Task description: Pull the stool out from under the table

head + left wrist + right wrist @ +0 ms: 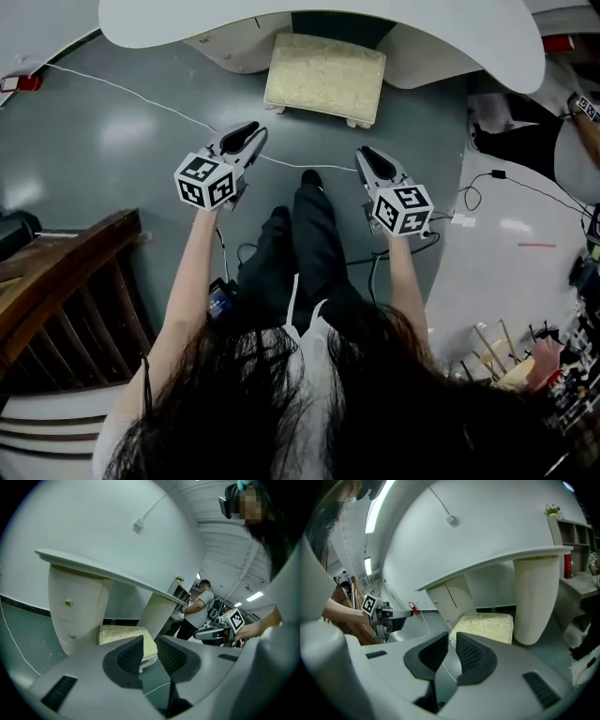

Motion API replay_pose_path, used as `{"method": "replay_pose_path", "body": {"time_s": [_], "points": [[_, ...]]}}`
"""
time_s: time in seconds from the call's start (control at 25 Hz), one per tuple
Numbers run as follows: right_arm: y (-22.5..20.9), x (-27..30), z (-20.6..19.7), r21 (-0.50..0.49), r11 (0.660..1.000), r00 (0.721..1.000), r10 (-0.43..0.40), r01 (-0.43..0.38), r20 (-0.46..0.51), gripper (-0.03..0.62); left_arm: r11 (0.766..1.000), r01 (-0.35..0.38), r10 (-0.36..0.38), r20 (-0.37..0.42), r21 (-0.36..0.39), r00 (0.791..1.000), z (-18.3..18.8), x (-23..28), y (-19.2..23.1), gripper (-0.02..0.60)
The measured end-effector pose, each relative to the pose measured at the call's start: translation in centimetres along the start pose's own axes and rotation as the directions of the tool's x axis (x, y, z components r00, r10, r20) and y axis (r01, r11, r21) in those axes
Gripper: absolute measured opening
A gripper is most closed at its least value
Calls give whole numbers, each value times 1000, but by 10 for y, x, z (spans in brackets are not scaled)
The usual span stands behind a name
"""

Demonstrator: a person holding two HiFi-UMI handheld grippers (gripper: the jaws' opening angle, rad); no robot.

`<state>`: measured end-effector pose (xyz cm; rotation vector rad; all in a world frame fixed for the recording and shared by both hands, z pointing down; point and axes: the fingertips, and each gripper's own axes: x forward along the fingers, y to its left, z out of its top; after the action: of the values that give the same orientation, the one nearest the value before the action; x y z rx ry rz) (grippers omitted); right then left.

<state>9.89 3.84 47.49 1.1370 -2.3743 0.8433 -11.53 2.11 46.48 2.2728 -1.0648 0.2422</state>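
Looking down at the cream-cushioned stool (324, 78), parked half under the white table (469, 37) on the grey floor (112, 141). Holding the left gripper (251, 127) and right gripper (366, 152) out side by side, short of it and touching nothing. Clamped fully together on both pairs of jaws, nothing pinched in between.

Rough, nubbly cream cloth, matt, on the stool (324, 77); smooth white finish with a faint sheen on the table (487, 37) top, finely ribbed on its leg (534, 597), with small shiny brass-coloured knobs (68, 603). Smooth grey floor (103, 141), glossy enough to mirror the lights, beside dark varnished wood on the railing (66, 281). Matt grey plastic on the left gripper (249, 131) and right gripper (367, 156), with black, finely textured rubbery pads (131, 656).
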Motion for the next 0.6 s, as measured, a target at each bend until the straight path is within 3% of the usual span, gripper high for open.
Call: {"method": "replay_pose_path", "body": {"time_s": [0.32, 0.6], "points": [[-80, 69, -54, 20, 1000, 997, -2, 4, -81, 64, 998, -47, 51, -159, 28, 986, -57, 61, 75, 81], [-141, 106, -82, 83, 996, 992, -8, 19, -127, 64, 999, -52, 54, -297, 13, 953, -100, 110, 121, 84]]}}
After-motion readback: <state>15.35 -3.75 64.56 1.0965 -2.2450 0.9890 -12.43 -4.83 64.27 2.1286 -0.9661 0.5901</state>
